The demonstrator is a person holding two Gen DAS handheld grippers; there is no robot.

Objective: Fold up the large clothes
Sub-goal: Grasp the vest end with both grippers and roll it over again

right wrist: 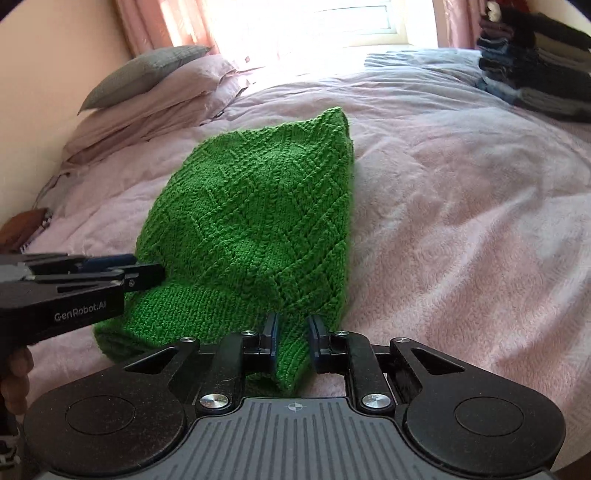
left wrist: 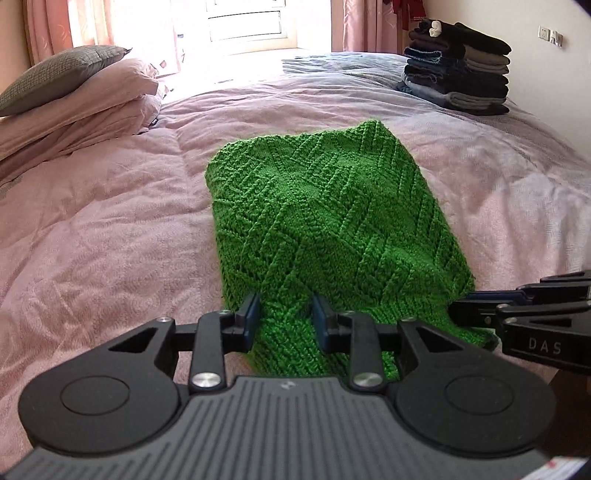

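Two grippers meet one green knit garment (left wrist: 325, 206) lying folded on the pink bed (left wrist: 92, 240). The left gripper (left wrist: 284, 317) pinches its near hem; the right gripper (right wrist: 293, 332) stands parted around a fold, one pad clear. Three pillows (left wrist: 74, 96) and one stack of folded clothes (left wrist: 458, 70) lie beyond.

A home bedroom: quilted pink bed (left wrist: 110, 221), pillows (left wrist: 92, 99), curtained window (left wrist: 243, 22).

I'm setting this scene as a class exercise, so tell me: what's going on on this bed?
A person is folding a green knitted garment on a pink-covered bed, with a handheld gripper in each hand. The left gripper and right gripper each straddle the garment's near edge, knit between their fingers. Whether the pads pinch it is unclear. A stack of folded dark clothes sits at the far corner, with pillows opposite.
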